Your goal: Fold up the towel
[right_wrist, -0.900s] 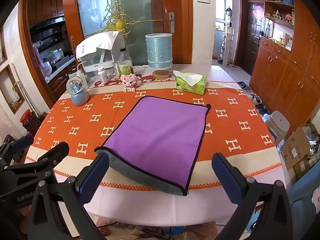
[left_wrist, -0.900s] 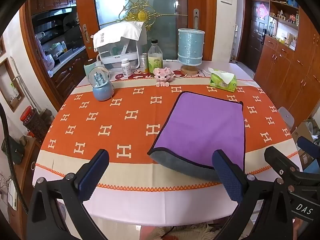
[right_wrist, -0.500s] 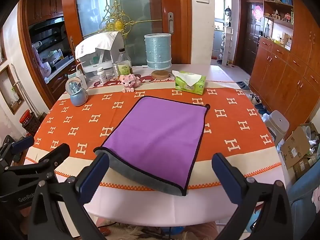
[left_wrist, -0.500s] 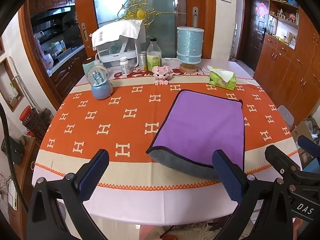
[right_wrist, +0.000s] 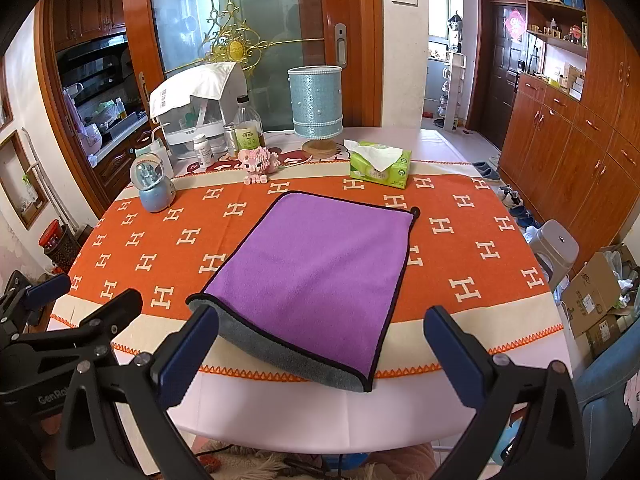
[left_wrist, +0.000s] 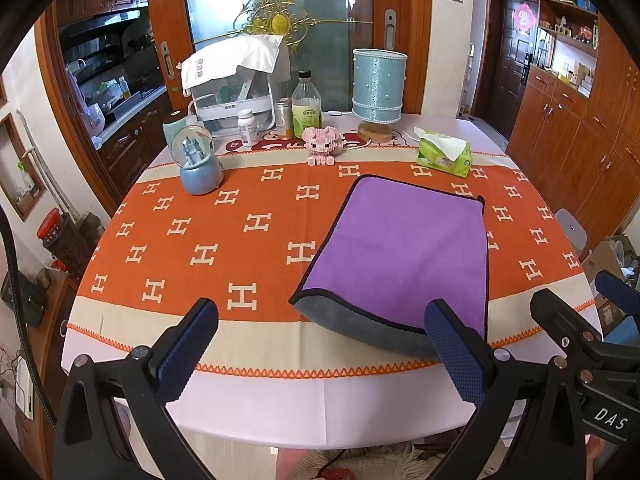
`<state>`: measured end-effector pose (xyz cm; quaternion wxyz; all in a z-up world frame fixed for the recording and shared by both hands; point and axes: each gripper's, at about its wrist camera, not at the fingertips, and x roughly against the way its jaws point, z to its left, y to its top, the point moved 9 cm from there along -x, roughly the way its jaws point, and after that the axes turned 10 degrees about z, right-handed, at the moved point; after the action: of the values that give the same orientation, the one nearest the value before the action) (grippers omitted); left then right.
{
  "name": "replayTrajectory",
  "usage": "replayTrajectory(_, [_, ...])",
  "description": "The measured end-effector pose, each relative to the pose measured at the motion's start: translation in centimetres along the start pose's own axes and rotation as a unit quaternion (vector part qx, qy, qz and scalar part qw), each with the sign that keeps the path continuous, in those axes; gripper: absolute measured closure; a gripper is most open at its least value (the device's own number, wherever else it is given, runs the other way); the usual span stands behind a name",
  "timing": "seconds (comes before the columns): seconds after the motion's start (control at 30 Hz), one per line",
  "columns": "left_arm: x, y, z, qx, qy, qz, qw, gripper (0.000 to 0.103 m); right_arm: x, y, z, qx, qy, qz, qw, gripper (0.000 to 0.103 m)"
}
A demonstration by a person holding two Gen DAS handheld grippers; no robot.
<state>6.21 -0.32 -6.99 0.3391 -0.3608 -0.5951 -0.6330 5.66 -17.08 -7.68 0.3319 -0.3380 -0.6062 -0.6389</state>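
A purple towel (left_wrist: 404, 248) with a black hem lies folded once on the orange patterned tablecloth (left_wrist: 208, 240), its grey underside showing along the near fold. It also shows in the right wrist view (right_wrist: 320, 272). My left gripper (left_wrist: 320, 354) is open and empty, held above the table's near edge, left of the towel's near corner. My right gripper (right_wrist: 320, 354) is open and empty, over the towel's near edge. The right gripper shows at the right in the left wrist view (left_wrist: 580, 332).
At the back of the table stand a snow globe (left_wrist: 198, 164), a pink brick pig (left_wrist: 322, 146), bottles (left_wrist: 306, 106), a blue lamp (left_wrist: 378, 94), a tissue pack (left_wrist: 442, 156) and a white covered rack (left_wrist: 236, 84). A stool (right_wrist: 556, 246) and cardboard boxes (right_wrist: 596, 296) stand right of the table.
Both grippers have pulled back and risen slightly, so the table sits a little farther off. The towel has not moved and the jaws stay open.
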Motion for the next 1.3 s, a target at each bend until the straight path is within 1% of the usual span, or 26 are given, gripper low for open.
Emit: replayTrajectory(1.3, [-0.12,-0.08,-0.24,0.0,-0.002,0.001,1.0,0.001,0.08,0.1,0.04,-0.001,0.001,-0.001,1.0,0.0])
